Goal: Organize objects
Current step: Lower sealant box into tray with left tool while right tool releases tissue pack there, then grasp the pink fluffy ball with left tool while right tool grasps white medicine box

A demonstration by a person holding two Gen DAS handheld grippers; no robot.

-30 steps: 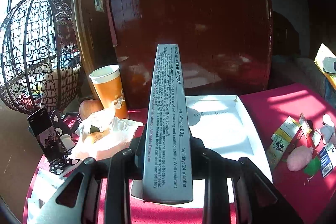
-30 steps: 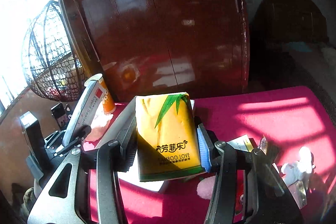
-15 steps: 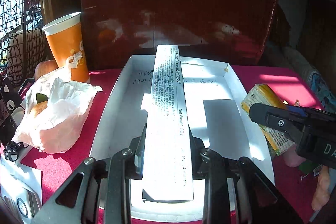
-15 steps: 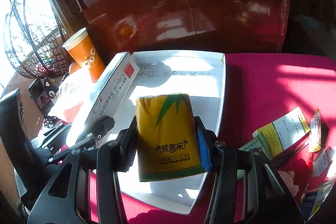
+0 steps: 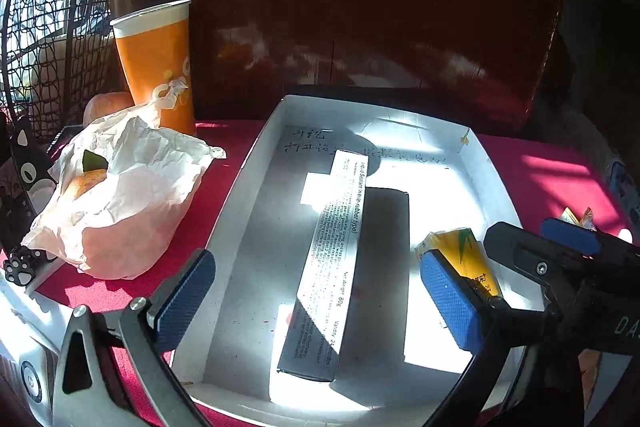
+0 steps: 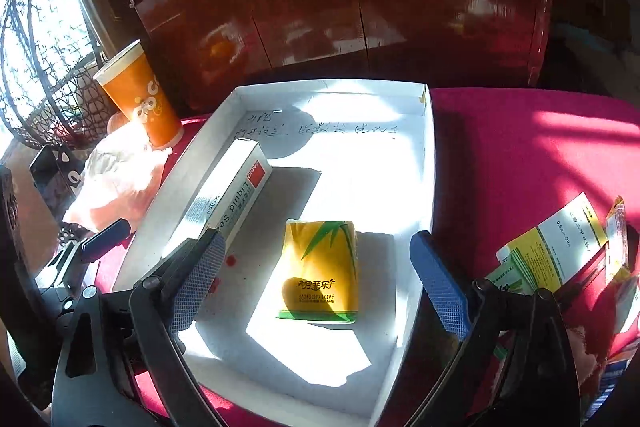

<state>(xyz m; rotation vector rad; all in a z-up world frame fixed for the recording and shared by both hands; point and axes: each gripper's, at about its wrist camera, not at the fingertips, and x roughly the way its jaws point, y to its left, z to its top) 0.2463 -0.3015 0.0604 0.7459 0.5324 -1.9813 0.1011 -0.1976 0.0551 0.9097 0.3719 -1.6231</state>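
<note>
Both loads dropped in the tray; tongs spread wide and empty.

Left wrist view: the left tongs [image 5: 320, 299] have just been opening and now straddle the sealant box [image 5: 332, 267] without touching it; it lies flat mid-tray [image 5: 256, 163], long axis running from the near wall to the far wall. Pulling back crooked could clip its near end and skew it. Right wrist view: the right tongs [image 6: 320, 283] have likewise just been opening around the tissue pack [image 6: 320, 271], flat by the tray's right wall, leaf end toward the far wall; a pad could drag it.
</note>
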